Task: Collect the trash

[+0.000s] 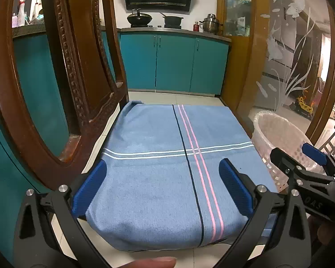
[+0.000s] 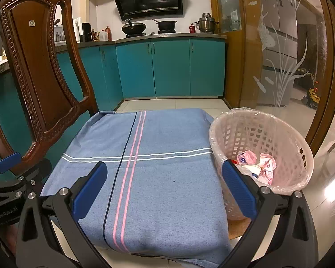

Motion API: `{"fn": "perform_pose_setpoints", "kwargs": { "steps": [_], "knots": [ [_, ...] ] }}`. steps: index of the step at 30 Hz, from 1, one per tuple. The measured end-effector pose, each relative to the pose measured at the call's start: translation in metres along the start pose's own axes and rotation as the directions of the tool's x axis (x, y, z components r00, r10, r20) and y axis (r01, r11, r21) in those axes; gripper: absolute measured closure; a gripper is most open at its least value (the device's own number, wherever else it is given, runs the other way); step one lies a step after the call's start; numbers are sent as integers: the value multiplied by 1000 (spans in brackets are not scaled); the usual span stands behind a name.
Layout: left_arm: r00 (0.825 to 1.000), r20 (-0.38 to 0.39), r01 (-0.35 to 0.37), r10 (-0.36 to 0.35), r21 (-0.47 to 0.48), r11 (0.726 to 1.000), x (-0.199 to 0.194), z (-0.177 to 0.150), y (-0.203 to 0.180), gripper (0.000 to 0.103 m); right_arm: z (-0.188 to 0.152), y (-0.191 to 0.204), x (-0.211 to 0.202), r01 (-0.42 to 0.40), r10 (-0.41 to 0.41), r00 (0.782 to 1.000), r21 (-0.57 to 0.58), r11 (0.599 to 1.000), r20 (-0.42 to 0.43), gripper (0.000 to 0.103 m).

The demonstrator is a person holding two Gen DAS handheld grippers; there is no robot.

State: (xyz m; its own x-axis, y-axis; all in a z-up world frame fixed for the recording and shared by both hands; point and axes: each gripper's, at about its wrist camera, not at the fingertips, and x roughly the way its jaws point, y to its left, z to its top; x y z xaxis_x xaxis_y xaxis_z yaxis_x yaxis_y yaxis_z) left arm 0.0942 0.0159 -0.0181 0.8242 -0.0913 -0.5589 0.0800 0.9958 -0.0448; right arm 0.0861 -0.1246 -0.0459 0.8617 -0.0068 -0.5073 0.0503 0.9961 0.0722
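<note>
Right wrist view: crumpled pink-and-white wrappers [image 2: 260,164] lay inside the pink perforated plastic basket with clear liner [image 2: 299,138], just off the right edge of the blue striped cloth-covered tabletop [image 2: 158,174]. Right gripper [image 2: 165,186] and left gripper [image 1: 162,186] both gaped wide, empty. Risk, judged: a swinging gripper might clip the basket rim and tip it.

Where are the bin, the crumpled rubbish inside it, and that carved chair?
waste basket [image 2: 285,134]: right wrist view, on its inner lattice wall.
crumpled wrappers [image 2: 266,164]: right wrist view, on the pink-white paper at the bottom.
wooden chair [image 2: 35,67]: right wrist view, on the backrest panel.
</note>
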Motion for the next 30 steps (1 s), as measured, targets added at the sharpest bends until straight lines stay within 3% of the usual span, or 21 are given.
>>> {"fn": "perform_pose_setpoints", "kwargs": {
  "steps": [30],
  "knots": [
    [999,-40,-5,6,25,1000,7,-4,-4,3,-4,1,2,-4,4,1000,-5,1000,-10,3]
  ]
}}
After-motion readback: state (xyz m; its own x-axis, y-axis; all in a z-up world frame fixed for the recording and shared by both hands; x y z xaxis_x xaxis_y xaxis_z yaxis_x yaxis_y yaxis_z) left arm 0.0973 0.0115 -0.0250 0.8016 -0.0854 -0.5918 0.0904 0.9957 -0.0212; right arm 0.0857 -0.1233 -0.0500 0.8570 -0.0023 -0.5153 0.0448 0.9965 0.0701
